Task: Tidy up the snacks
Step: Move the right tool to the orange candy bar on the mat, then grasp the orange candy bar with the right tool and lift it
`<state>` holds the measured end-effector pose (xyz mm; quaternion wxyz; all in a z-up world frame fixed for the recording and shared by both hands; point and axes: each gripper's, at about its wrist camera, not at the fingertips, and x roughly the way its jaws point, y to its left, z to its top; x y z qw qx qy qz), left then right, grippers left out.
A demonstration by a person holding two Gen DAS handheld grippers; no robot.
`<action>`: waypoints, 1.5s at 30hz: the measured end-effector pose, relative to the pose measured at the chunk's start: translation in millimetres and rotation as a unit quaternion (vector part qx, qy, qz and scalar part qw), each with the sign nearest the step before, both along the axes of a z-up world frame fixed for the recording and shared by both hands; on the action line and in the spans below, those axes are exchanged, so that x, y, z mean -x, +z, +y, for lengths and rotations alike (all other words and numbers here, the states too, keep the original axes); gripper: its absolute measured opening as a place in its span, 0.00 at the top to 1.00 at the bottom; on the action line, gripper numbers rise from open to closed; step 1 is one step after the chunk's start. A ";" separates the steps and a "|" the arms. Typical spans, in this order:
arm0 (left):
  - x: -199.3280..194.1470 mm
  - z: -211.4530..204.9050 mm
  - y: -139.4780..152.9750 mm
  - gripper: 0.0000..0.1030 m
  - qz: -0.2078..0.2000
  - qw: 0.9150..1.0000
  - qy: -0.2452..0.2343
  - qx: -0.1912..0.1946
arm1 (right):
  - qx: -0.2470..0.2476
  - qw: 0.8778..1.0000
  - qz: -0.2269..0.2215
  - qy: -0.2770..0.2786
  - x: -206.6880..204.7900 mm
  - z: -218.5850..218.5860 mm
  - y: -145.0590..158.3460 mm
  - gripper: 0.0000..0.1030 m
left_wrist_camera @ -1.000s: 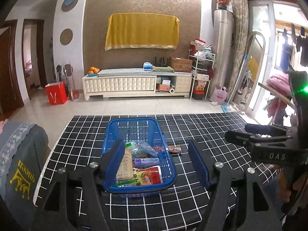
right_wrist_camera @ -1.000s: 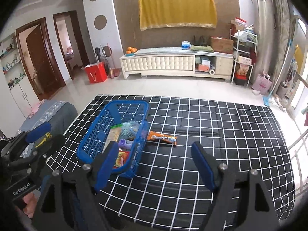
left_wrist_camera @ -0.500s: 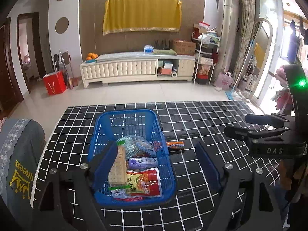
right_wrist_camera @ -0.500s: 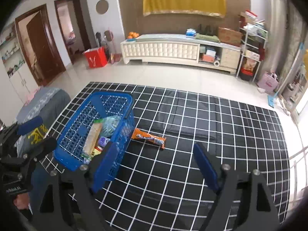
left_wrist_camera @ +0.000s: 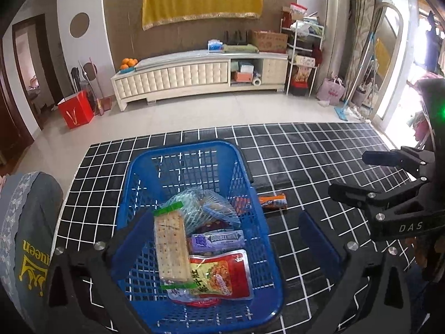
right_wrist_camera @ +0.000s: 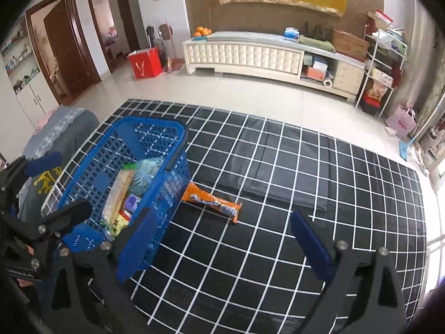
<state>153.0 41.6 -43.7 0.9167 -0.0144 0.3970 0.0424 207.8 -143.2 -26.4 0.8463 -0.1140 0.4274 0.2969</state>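
A blue plastic basket (left_wrist_camera: 194,150) stands on the black grid-patterned tablecloth (right_wrist_camera: 292,183). It holds a cracker pack (left_wrist_camera: 169,247), a purple Doublemint gum pack (left_wrist_camera: 219,239), a red and yellow snack pouch (left_wrist_camera: 222,275) and a clear bag of sweets (left_wrist_camera: 200,206). An orange snack bar (right_wrist_camera: 211,201) lies on the cloth just right of the basket (right_wrist_camera: 150,128). My left gripper (left_wrist_camera: 225,239) hovers above the basket's near end, its jaws opening, nothing pressed between the pads. My right gripper (right_wrist_camera: 225,242) hangs over the cloth, near side of the bar, jaws opening and empty.
A chair with a grey cover (left_wrist_camera: 25,236) stands at the table's left edge. Beyond the far table edge lie a tiled floor and a white TV cabinet (right_wrist_camera: 250,53). The cloth to the right of the bar is bare.
Both grippers have come forward and down toward the table, so the basket and the bar look larger. Both pairs of jaws have spread wider.
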 end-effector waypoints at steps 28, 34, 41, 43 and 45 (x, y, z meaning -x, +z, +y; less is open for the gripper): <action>-60.2 66.8 -70.8 0.00 0.110 0.992 0.039 0.038 | 0.108 0.984 0.048 0.136 -62.1 66.5 -105.4 0.13; -74.0 66.3 -78.3 0.00 0.135 0.990 0.038 0.018 | 0.119 0.978 0.061 0.162 -64.7 76.5 -128.4 0.26; -87.8 60.6 -84.1 0.00 0.159 0.987 0.028 -0.010 | 0.113 0.975 0.072 0.178 -61.8 78.6 -141.1 0.57; -89.1 60.3 -84.4 0.00 0.159 0.987 0.027 -0.006 | 0.114 0.975 0.066 0.181 -58.8 75.8 -140.4 0.60; -89.0 58.4 -84.8 0.00 0.160 0.987 0.027 -0.006 | 0.118 0.975 0.063 0.177 -55.9 72.8 -137.9 0.65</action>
